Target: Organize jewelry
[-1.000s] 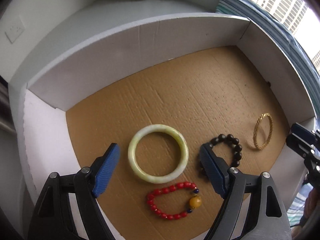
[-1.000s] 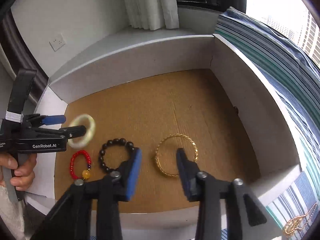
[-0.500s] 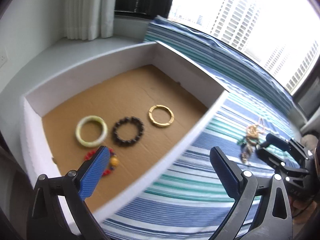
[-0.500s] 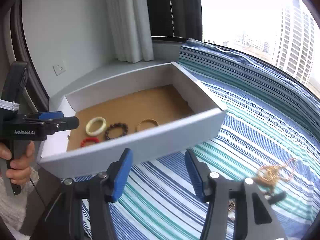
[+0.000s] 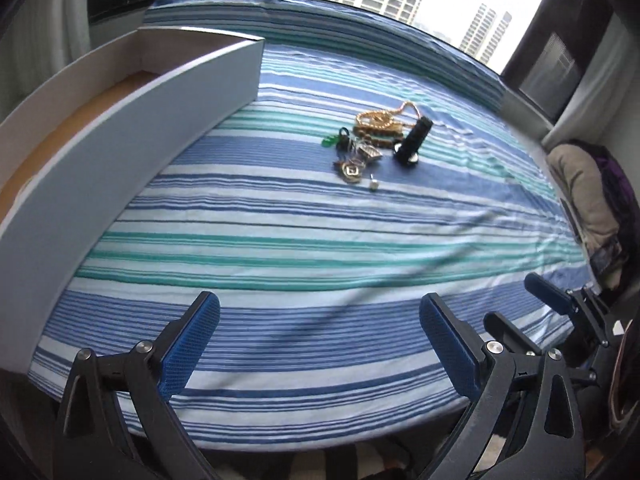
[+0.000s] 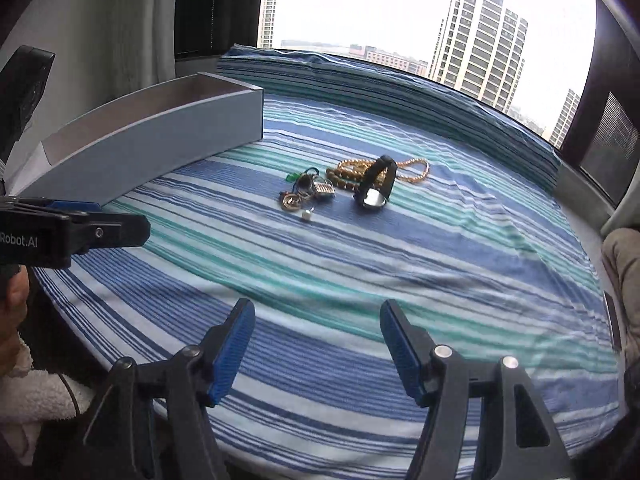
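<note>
jewelry [image 6: 352,184] lies in one tangled heap on the striped cloth [image 6: 360,264], well apart from the white box [image 6: 160,128] and off past its open corner. we take the box as our landmark. nearest the box sit a green bit and some small silver pieces [image 6: 308,194], with a loose pearl [image 6: 306,215] just beside them; farther from the box a black watch [image 6: 376,188] leans on a gold bead chain [image 6: 412,170], touching it.

our left tongs [image 5: 320,344] hang wide open over bare cloth with nothing between the pads, and their jaws have just been opening. our right tongs [image 6: 318,350] are also apart and empty, further from the box than the left pair, and they too have just been opening; neither pair is near the heap yet.

we judge the main risk to be the tangle. if we close on the watch, the chain it rests on may drag along, then drop short of the box. if we pinch the silver cluster, several pieces may lift together and scatter. the pearl looks round and free, so a nudge from a pad could roll it away across the cloth. the thin chain could also slip from flat pads.
</note>
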The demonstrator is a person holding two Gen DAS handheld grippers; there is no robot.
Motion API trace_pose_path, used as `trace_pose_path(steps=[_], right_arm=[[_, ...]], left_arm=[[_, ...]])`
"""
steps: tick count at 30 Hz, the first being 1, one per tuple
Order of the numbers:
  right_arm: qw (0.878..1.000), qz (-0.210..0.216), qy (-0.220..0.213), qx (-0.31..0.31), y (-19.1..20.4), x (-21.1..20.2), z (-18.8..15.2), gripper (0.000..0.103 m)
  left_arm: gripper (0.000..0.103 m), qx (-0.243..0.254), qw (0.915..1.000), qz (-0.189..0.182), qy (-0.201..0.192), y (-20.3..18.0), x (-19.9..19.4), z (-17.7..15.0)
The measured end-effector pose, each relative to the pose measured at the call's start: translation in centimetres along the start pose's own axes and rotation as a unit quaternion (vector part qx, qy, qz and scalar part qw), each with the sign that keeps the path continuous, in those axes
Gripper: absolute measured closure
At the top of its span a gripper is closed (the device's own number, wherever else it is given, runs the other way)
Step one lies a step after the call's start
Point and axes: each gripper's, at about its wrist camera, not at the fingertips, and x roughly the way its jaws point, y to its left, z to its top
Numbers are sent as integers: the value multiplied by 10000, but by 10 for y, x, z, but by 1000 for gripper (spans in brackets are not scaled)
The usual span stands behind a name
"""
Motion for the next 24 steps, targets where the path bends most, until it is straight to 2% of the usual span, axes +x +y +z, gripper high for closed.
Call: trace_pose_path(steps=[3,6,14,24], right_arm=[[9998,-42,130,142,-5,-1,-21,37],[9995,-29,123,293,-9,-3,-28,37],[9984,84,-111,556,-13,-18,-18,37],[9971,52,-1,763,-16,-12,-26,37]], left_arm=[[3,96,9999,23,63,-7,0,-9],[3,168,9998,115,-9,-10,-2,-15],[3,156,9994,252,-154,-3,-9,-21],[3,186,9993,283,-149,-7,-5,-22]])
